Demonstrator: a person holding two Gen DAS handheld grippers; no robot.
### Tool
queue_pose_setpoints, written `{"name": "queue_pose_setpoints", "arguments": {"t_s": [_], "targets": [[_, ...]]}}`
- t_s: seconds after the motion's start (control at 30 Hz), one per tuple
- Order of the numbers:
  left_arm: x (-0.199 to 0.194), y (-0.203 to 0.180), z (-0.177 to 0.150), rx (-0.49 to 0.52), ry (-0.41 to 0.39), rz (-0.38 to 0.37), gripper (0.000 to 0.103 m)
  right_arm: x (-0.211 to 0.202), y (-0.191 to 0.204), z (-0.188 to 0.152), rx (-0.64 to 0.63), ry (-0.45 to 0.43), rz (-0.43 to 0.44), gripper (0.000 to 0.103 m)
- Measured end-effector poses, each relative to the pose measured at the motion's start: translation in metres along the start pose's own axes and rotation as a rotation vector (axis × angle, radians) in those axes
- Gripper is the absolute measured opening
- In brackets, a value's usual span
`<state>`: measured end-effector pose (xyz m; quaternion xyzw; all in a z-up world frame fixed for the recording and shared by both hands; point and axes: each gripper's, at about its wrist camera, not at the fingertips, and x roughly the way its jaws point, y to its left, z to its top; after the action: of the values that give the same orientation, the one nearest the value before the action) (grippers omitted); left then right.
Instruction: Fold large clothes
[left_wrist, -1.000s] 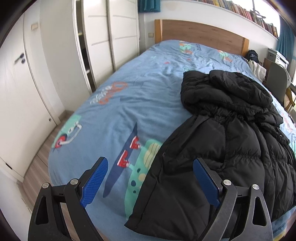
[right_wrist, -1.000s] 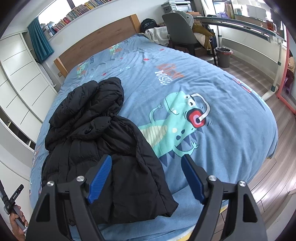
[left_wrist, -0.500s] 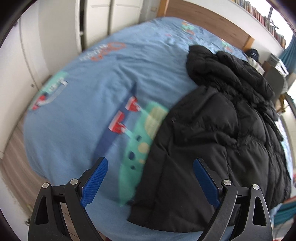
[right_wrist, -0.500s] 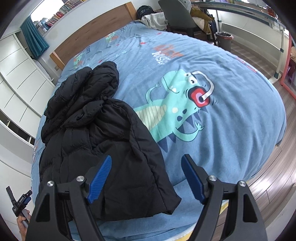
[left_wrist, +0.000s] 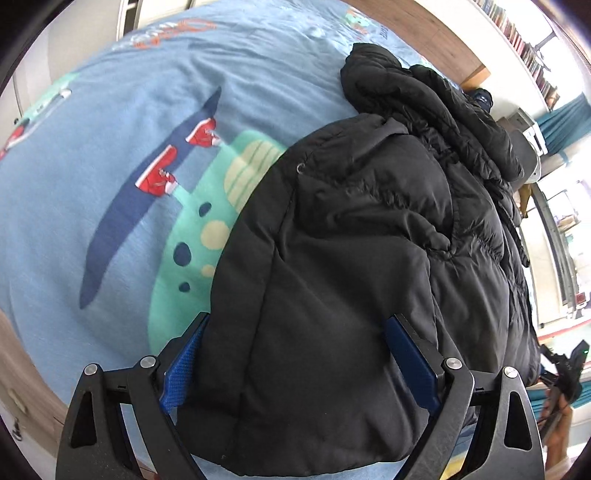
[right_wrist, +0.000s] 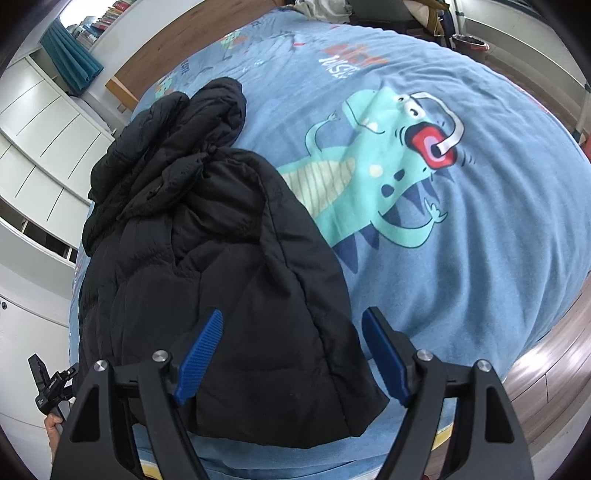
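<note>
A black puffer jacket (left_wrist: 362, 258) lies crumpled on a blue bed cover (left_wrist: 110, 184), its hem at the near edge of the bed. It also shows in the right wrist view (right_wrist: 207, 251). My left gripper (left_wrist: 299, 365) is open, its blue pads straddling the jacket's left hem corner just above the fabric. My right gripper (right_wrist: 291, 354) is open over the jacket's right hem corner; its right pad is over the bed cover.
The bed cover (right_wrist: 461, 240) has a teal dinosaur print (right_wrist: 384, 173). A wooden headboard (left_wrist: 443, 40) is at the far end. White wardrobes (right_wrist: 37, 147) stand on one side, wood floor (right_wrist: 546, 369) on the other.
Both grippers have moved down and forward toward the jacket's hem, which now fills the space between their open fingers.
</note>
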<state>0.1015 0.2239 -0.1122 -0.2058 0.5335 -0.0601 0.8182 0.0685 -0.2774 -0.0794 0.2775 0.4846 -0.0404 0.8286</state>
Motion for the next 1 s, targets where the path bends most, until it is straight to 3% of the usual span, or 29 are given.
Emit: {"name": "queue_pose_setpoints", "arguments": {"t_s": [0.3, 1.0], "targets": [[0.003, 0.012, -0.006, -0.043, 0.043, -0.028, 0.092, 0.022, -0.011, -0.006, 0.015, 0.071, 0.061, 0.077], [0.005, 0.008, -0.005, -0.042, 0.054, -0.024, 0.092, 0.035, -0.012, -0.014, 0.036, 0.127, 0.126, 0.078]]}}
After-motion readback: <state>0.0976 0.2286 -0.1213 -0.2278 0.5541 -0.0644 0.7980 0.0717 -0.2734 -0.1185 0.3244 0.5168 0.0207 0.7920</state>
